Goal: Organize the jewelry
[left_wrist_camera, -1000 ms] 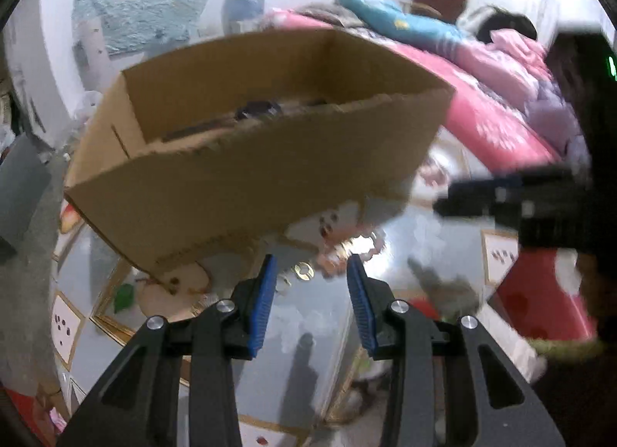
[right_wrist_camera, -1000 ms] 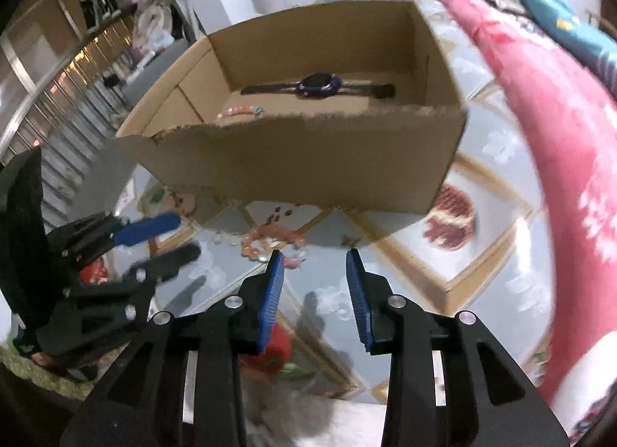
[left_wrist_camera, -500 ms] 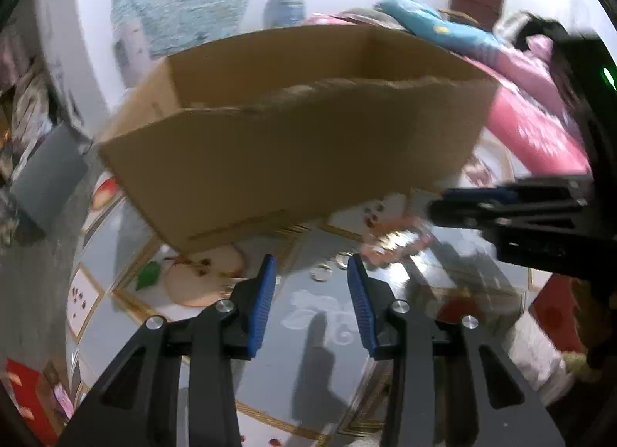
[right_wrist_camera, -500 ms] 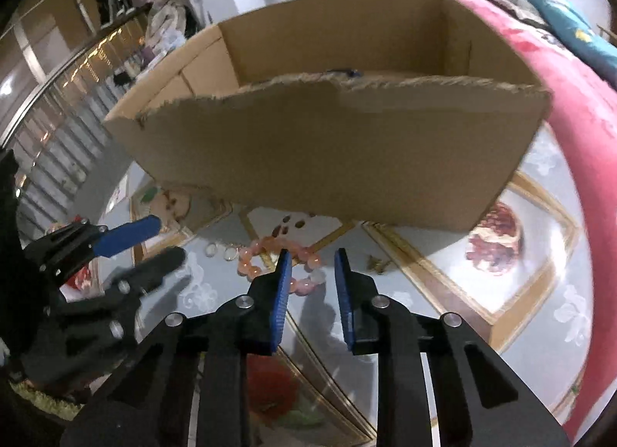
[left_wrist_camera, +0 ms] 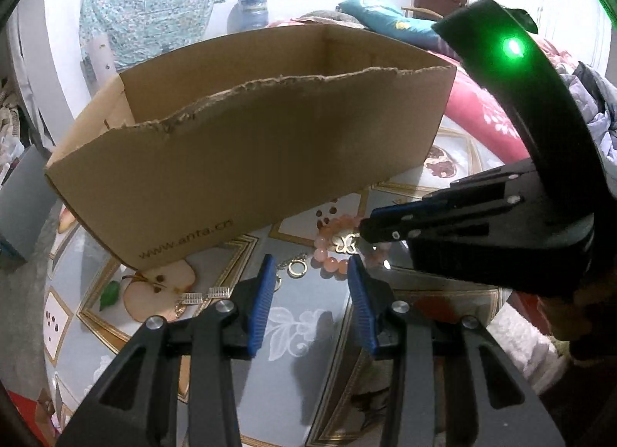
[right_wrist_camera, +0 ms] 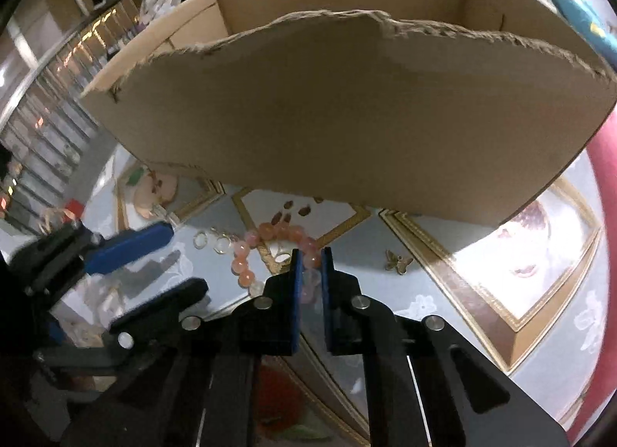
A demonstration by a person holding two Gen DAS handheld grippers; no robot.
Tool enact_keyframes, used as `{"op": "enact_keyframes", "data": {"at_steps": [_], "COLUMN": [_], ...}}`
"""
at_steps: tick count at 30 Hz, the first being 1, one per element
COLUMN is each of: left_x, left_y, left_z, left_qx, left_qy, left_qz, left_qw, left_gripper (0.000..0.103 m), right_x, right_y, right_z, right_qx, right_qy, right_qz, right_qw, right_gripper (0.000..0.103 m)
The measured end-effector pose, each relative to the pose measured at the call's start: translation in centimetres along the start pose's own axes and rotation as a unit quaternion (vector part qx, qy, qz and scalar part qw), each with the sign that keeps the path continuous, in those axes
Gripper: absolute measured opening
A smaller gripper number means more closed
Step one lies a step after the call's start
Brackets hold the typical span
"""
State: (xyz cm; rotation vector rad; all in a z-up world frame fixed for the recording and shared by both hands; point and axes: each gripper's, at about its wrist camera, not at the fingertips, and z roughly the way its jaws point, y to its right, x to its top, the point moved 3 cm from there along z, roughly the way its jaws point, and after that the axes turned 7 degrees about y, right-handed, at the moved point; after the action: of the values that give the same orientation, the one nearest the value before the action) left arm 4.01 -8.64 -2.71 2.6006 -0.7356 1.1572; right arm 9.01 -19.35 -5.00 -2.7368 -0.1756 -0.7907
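A pink bead bracelet lies on the patterned table in front of a cardboard box. My right gripper is low at the table, its jaws nearly closed around the bracelet's near beads. In the left wrist view the bracelet carries a gold butterfly charm and the right gripper reaches it from the right. My left gripper is open and empty just short of gold rings. The box's inside is hidden.
Gold rings and a gold butterfly piece lie on the table. Two small silver clips lie at the left. A pink bed runs along the right. The box wall stands close behind the jewelry.
Both grippers dropped lower and closer to the table. My right gripper's jaws narrowed around the bracelet's beads. The box's inside went out of sight.
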Motion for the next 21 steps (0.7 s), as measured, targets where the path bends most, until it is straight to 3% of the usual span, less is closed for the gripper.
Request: {"op": "enact_keyframes", "data": {"at_steps": [11,17,21], "left_x": [-0.1,-0.3,0.3], "left_y": [-0.7,-0.1,0.3], "left_z": [-1.5,-1.4,-0.6], "left_qx": [-0.025,-0.029,-0.028], "left_qy": [0.018,0.015,0.01], "left_qz": [-0.005,0.005,0.011], "left_qw": [0.9995,0.9995,0.9995], "left_gripper": [0.037,0.038,0.041], "right_x": [2.7,3.3,3.2], "right_y": [1.6,4.3,5.3], "right_z": [-4.4,-7.7,-7.6], "right_qx": [0.121,0.105,0.087], "right_qy": [0.031,0.06,0.068], "right_qz": [0.095,0.115,0.132], "right_qw": [0.988,0.986,0.985], "right_gripper": [0.007,0.007,0.007]}}
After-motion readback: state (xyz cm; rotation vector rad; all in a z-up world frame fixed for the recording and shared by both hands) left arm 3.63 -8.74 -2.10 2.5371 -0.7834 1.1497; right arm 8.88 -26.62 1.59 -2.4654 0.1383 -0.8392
